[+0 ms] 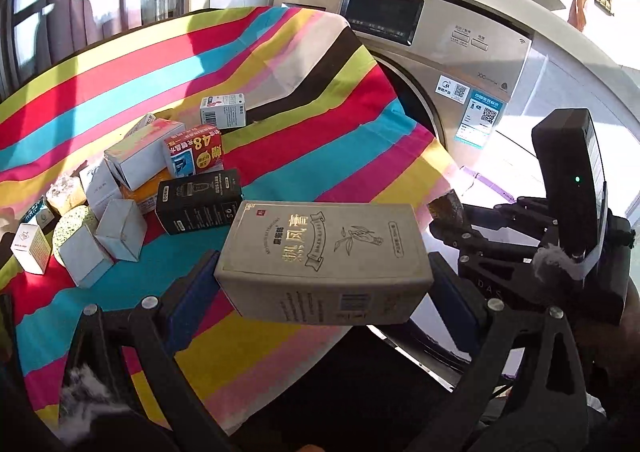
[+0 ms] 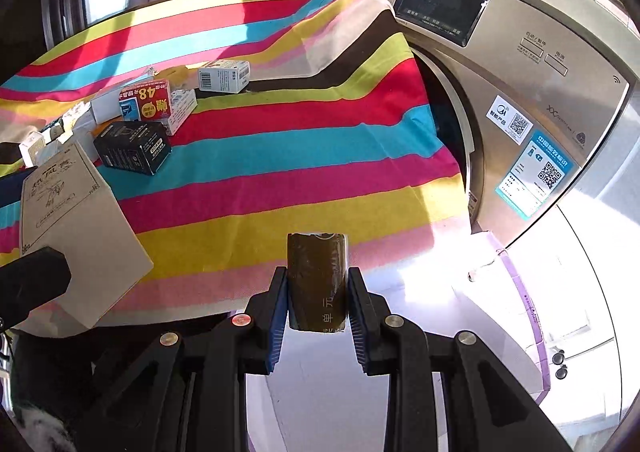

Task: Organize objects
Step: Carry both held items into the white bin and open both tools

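Left wrist view
Left gripper [image 1: 324,284]: a large beige box [image 1: 324,260] is clamped crosswise between the jaws, which are spread wide to its length; the box is carried above the near edge of the striped cloth [image 1: 320,124]
Surface: it is draped with the striped cloth, on which a cluster of small boxes is gathered at the left
Black box [image 1: 199,201]: laid on its side just beyond the beige box, at the near side of the cluster
Red box [image 1: 192,150]: stood behind the black box
White barcode box [image 1: 223,111]: set apart from the cluster, further back
Right gripper [image 1: 444,214]: seen at the right edge, closed on a small dark brown box [image 1: 445,207]
Washing machine [image 1: 440,52]: placed beyond the cloth, to the right

Right wrist view
Right gripper [image 2: 318,302]: its jaws are drawn in narrow and pressed on both sides of the small dark brown box [image 2: 318,284], which is held upright beyond the near edge of the cloth [image 2: 280,156]
Beige box [image 2: 80,228]: seen at the left, tilted, held off the cloth
Black box [image 2: 132,148]: lying on the cloth beyond the beige box
Washing machine [image 2: 520,92]: its door opening is seen at the right of the cloth
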Tool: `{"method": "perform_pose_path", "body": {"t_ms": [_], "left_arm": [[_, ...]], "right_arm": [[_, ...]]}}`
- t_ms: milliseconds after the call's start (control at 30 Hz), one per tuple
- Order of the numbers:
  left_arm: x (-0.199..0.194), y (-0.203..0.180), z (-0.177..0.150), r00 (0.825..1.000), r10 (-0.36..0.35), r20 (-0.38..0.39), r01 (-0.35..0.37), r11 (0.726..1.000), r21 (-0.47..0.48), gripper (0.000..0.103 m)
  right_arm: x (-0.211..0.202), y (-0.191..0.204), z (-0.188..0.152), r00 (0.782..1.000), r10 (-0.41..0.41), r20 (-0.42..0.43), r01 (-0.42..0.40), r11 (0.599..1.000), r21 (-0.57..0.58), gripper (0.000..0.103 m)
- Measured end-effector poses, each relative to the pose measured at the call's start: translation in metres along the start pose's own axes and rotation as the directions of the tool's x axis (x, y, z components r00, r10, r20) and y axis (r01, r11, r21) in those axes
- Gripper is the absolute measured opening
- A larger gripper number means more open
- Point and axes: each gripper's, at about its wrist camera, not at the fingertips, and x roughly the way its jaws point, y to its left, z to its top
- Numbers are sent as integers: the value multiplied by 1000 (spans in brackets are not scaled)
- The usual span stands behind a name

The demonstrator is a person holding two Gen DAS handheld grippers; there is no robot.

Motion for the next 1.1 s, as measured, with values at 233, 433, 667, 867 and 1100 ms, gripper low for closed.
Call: {"method": "perform_pose_path", "body": {"t_ms": [233, 433, 667, 867, 1100], "left_arm": [[22, -29, -4, 996, -58, -70, 62, 997, 49, 99], [40, -49, -9, 989, -70, -126, 83, 992, 96, 99], [51, -72, -11, 989, -55, -139, 82, 977, 195, 99], [56, -101, -22, 985, -87, -149, 128, 948, 290, 99], [72, -104, -29, 943, -230, -239, 279, 940, 195, 99]], "right_arm": [[11, -30, -24, 997, -47, -64, 50, 998, 47, 30], [19, -51, -41, 991, -74, -112, 83, 993, 80, 30], [25, -63, -50, 985, -88, -148, 102, 991, 89, 30], [25, -72, -59, 980, -108, -167, 126, 987, 102, 30], [23, -82, -69, 976, -120, -182, 144, 982, 121, 31]]}}
